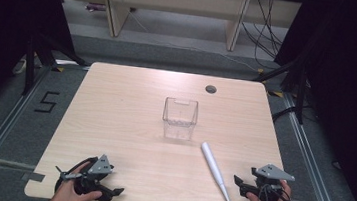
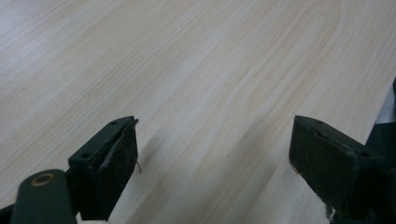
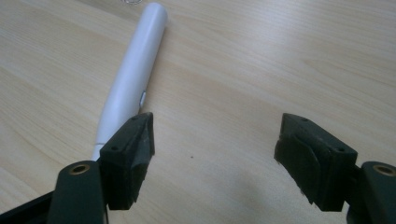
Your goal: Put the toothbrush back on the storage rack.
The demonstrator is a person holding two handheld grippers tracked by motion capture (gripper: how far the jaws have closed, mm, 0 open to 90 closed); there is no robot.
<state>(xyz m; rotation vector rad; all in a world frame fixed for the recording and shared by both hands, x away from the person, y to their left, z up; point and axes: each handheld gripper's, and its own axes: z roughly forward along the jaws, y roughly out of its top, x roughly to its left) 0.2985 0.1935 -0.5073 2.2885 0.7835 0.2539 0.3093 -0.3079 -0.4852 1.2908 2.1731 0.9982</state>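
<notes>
**Right tongs lining up on the toothbrush**

I am holding both tongs low at the near bench (image 1: 128,125) edge. The right tongs (image 1: 239,182) are standing wide apart with nothing between them, just beside the electric toothbrush (image 1: 215,171), which is lying flat on the bench, brush head toward me, handle end pointing at the clear container (image 1: 180,118). In the right gripper view the toothbrush (image 3: 130,84) is running past the left jaw, outside the gap. The left tongs (image 1: 109,193) are also apart and empty. I am judging the next step as a grasp: shifting sideways so the handle sits centred, closing across its thicker body. The container is probably empty; hard to tell.
</notes>
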